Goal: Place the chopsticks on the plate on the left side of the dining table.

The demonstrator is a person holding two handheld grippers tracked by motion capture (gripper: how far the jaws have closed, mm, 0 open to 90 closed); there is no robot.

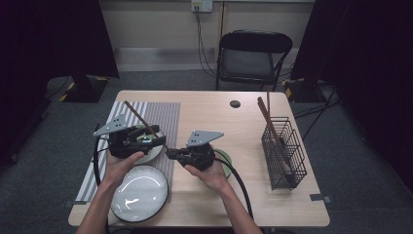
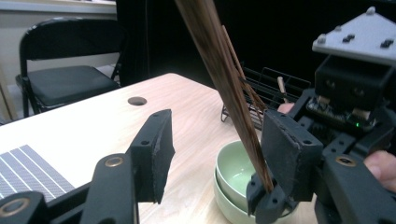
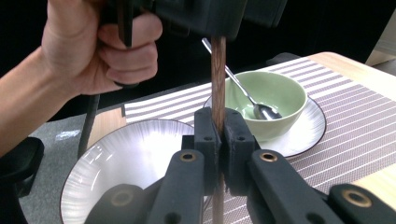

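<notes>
A long brown chopstick [image 1: 141, 119] slants up to the left over the striped placemat [image 1: 163, 114]. My right gripper [image 1: 171, 153] is shut on its lower end, and in the right gripper view the jaws [image 3: 218, 135] clamp the stick [image 3: 218, 70]. My left gripper [image 1: 153, 141] sits higher along the stick. In the left gripper view its jaws [image 2: 219, 140] stand open with the chopstick [image 2: 224, 79] running between them, close to the right pad [image 2: 285, 144] and well clear of the left one.
A green bowl [image 3: 275, 93] with a metal spoon [image 3: 243, 88] stands on a small plate [image 3: 308, 130], beside a large plate [image 1: 140, 192]. Stacked green bowls [image 2: 231, 172] sit under the right hand. A wire basket [image 1: 284, 151] holds more chopsticks [image 1: 268, 119] at the right. A chair [image 1: 253, 56] stands beyond the table.
</notes>
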